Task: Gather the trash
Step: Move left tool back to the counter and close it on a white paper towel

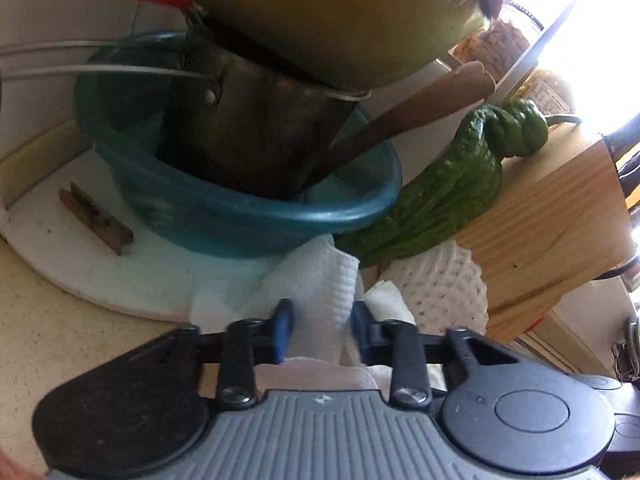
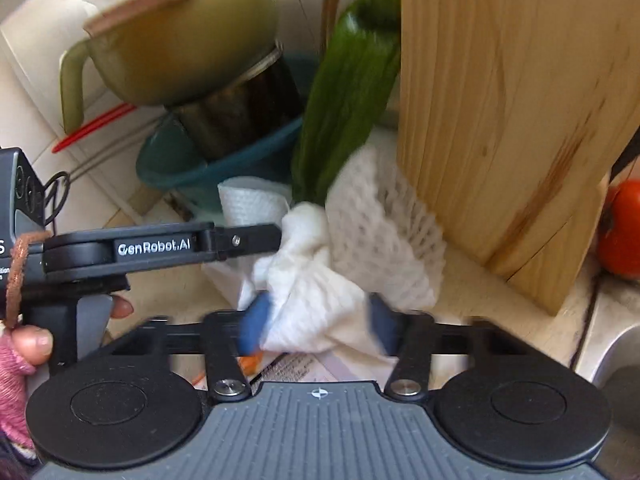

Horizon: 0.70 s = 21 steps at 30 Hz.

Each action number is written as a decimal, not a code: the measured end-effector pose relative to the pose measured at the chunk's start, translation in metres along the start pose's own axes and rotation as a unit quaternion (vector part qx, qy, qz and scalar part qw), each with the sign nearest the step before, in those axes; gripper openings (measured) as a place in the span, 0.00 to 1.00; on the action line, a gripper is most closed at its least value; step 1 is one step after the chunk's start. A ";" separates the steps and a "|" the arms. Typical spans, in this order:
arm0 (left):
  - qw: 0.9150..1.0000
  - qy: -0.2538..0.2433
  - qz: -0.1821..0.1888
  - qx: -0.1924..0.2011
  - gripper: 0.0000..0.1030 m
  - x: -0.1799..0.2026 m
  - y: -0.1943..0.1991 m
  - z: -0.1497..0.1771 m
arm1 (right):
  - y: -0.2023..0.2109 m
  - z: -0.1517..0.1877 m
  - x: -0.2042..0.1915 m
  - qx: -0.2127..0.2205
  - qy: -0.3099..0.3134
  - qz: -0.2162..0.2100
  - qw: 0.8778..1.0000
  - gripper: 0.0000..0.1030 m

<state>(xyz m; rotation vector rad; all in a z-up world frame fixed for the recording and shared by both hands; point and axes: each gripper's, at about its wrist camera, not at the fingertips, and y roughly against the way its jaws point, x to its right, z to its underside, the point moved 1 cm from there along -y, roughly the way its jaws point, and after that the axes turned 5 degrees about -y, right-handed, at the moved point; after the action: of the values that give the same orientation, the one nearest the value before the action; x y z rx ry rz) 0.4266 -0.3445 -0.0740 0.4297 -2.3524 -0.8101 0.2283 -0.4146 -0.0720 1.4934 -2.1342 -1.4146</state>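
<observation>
A crumpled white paper towel (image 1: 316,292) lies on the counter in front of a teal bowl (image 1: 240,216). My left gripper (image 1: 320,330) has its blue fingers on either side of this towel, closed onto it. A white foam fruit net (image 1: 440,292) lies just right of it. In the right wrist view my right gripper (image 2: 318,322) has its blue fingers around a bunched white tissue (image 2: 312,280), closed on it, with the foam net (image 2: 380,236) beside it. The left gripper (image 2: 244,240) reaches in from the left.
A steel pot (image 1: 256,136) with a green bowl (image 1: 320,12) on top stands in the teal bowl. A green pepper (image 1: 452,184) leans on a wooden board (image 1: 560,216). A clothespin (image 1: 94,218) lies left. A tomato (image 2: 622,228) sits far right. Printed paper (image 2: 296,368) lies under the tissue.
</observation>
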 end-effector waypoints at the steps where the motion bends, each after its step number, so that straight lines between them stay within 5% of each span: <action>1: 1.000 0.000 0.009 -0.005 0.11 -0.001 0.001 0.001 | 0.001 0.001 0.003 -0.002 -0.005 -0.003 1.000 0.47; 5: 0.998 0.026 0.065 -0.007 0.03 -0.002 0.014 0.005 | 0.018 0.003 0.012 -0.008 -0.043 -0.047 0.998 0.26; 13: 0.992 0.032 0.113 0.038 0.02 0.009 0.084 0.012 | 0.088 0.016 0.014 0.040 -0.074 -0.118 0.989 0.25; 21: 0.991 0.034 0.109 0.064 0.02 0.014 0.136 0.023 | 0.109 0.029 0.012 0.047 -0.060 -0.116 0.990 0.25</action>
<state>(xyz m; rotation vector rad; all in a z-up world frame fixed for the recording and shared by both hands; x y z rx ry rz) 0.3869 -0.2377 0.0050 0.2413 -2.3451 -0.5380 0.1355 -0.4018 -0.0076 1.7851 -2.1819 -1.5331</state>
